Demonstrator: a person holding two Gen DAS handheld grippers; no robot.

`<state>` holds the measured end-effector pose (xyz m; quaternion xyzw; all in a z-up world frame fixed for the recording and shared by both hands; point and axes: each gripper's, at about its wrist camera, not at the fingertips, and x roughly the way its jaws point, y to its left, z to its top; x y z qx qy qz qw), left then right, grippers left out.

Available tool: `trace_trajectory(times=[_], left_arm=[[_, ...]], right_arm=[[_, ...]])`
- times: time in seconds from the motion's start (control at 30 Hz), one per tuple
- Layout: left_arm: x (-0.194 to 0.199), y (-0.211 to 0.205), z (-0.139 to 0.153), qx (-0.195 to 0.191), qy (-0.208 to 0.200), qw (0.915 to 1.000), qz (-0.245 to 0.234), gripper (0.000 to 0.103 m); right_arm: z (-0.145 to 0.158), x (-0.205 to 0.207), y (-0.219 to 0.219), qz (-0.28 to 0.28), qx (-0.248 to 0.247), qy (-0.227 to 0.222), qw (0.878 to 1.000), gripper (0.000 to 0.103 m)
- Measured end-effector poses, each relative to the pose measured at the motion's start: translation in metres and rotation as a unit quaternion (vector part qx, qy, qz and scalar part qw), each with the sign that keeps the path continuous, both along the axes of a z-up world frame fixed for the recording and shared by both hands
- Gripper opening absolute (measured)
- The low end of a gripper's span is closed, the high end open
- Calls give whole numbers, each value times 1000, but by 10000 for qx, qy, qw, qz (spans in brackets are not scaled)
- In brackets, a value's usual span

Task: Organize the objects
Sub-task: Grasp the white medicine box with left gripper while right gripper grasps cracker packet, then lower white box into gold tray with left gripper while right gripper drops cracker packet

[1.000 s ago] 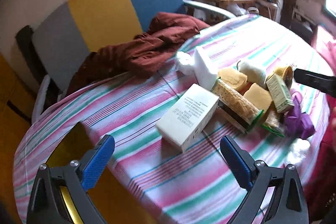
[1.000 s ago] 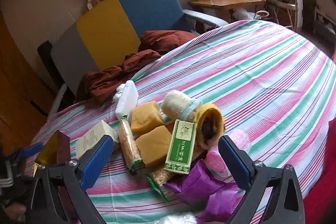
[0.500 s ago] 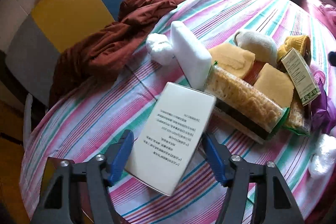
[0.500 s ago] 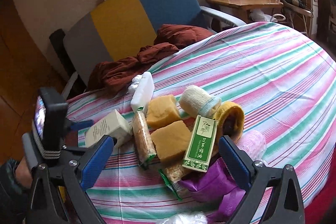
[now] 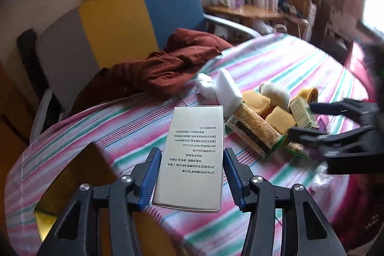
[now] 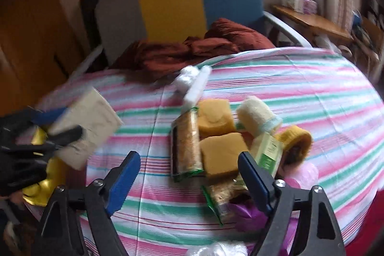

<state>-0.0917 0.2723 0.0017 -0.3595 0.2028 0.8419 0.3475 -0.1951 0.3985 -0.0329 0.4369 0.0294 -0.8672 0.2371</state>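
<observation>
A round counter draped in a pink, green and white striped cloth carries a loose heap of small household goods. The left gripper angles steeply down toward the counter; its blue-padded jaws are closing on a flat white rectangular carton printed with black text, pads against both long sides, the carton lifted clear of the cloth near the counter's left edge. Seen from the right wrist camera, that same carton tilts in the air at the left, beside a crumpled gold foil sheet. The right gripper also points down at a slant over the heap, its jaws narrowing, with a yellow sponge block and a clear packet of tan grain with green trim lying in the gap between them; the pads press on nothing. Just right of its right jaw leans a small green and white box, with a rolled cream cloth and a rolled mustard knit behind it. A rumpled maroon garment spills from the counter's far edge onto a chair with grey, yellow and blue panels.
</observation>
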Motion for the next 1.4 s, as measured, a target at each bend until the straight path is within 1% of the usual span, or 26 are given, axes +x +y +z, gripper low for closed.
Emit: trace_trajectory(times=[0.07, 0.13, 0.17, 0.2, 0.23, 0.27, 0.3, 0.37, 0.4, 0.43, 0.47, 0.5, 0.6, 0.67, 0.73, 0.83, 0.9, 1.0, 1.1, 1.2, 1.23, 1.27, 1.3, 1.33, 1.4], left_arm=[[7, -20, 9, 187, -23, 9997, 141, 53], [13, -39, 14, 302, 7, 9992, 277, 53], [16, -51, 16, 353, 20, 9987, 371, 53], [18, -63, 17, 411, 16, 9981, 465, 53], [20, -70, 17, 439, 2, 9977, 526, 53], [21, -82, 17, 472, -22, 9969, 637, 53], [23, -92, 16, 482, -26, 9961, 734, 53], [24, -110, 14, 471, -18, 9942, 971, 53], [25, -119, 13, 483, -40, 9928, 1100, 53], [25, -129, 11, 502, -72, 9915, 1202, 53], [25, -143, 7, 523, -121, 9894, 1351, 53], [26, -152, 4, 528, -144, 9877, 1467, 53], [23, -181, -9, 529, -310, 9803, 1876, 53], [23, -201, -21, 522, -400, 9747, 2136, 53], [23, -215, -27, 510, -445, 9701, 2330, 53], [18, -235, -35, 499, -475, 9611, 2674, 53], [17, -243, -37, 453, -404, 9566, 2851, 52], [15, -258, -41, 378, -374, 9502, 3070, 51], [16, -271, -40, 368, -281, 9428, 3301, 49], [21, -280, -39, 365, -190, 9388, 3421, 50], [24, -282, -37, 396, -172, 9382, 3433, 53], [27, -285, -35, 456, -142, 9377, 3443, 57], [31, -287, -33, 489, -75, 9367, 3465, 69], [35, -289, -31, 495, 9, 9355, 3499, 78], [42, -293, -26, 536, 178, 9340, 3527, 79]], right_arm=[[-6, -4, -18, 174, 322, -30, 9993, 81], [-19, -12, -44, 329, 924, 23, 9952, 81], [-24, -15, -51, 378, 1095, 31, 9933, 81], [-34, -21, -64, 470, 1383, 10, 9893, 81], [-39, -24, -69, 512, 1564, 5, 9864, 79], [-50, -29, -78, 538, 1876, 27, 9808, 75], [-57, -33, -83, 569, 2055, 13, 9770, 74], [-74, -41, -90, 592, 2402, -66, 9689, 62], [-75, -41, -91, 629, 2491, 37, 9664, 56], [-74, -40, -92, 666, 2508, 125, 9657, 45], [-70, -38, -90, 662, 2418, 141, 9680, 45], [-64, -36, -86, 644, 2224, 96, 9728, 44], [-50, -23, -79, 627, 1922, 124, 9793, 44], [-40, -13, -77, 611, 1624, 100, 9848, 44], [-24, -1, -75, 703, 1209, 66, 9902, 44], [-4, 17, -87, 912, 765, 51, 9929, 44], [9, 30, -101, 1175, 404, -19, 9923, 44], [19, 50, -133, 1633, -1, -192, 9864, 44], [22, 61, -171, 1907, -309, -423, 9802, 44], [20, 68, -213, 2086, -517, -639, 9745, 46], [19, 70, -225, 2186, -604, -730, 9712, 47], [19, 72, -235, 2300, -693, -835, 9671, 51], [19, 77, -245, 2393, -779, -935, 9633, 52], [20, 80, -250, 2410, -791, -945, 9627, 53], [20, 91, -257, 2452, -690, -850, 9633, 53]])
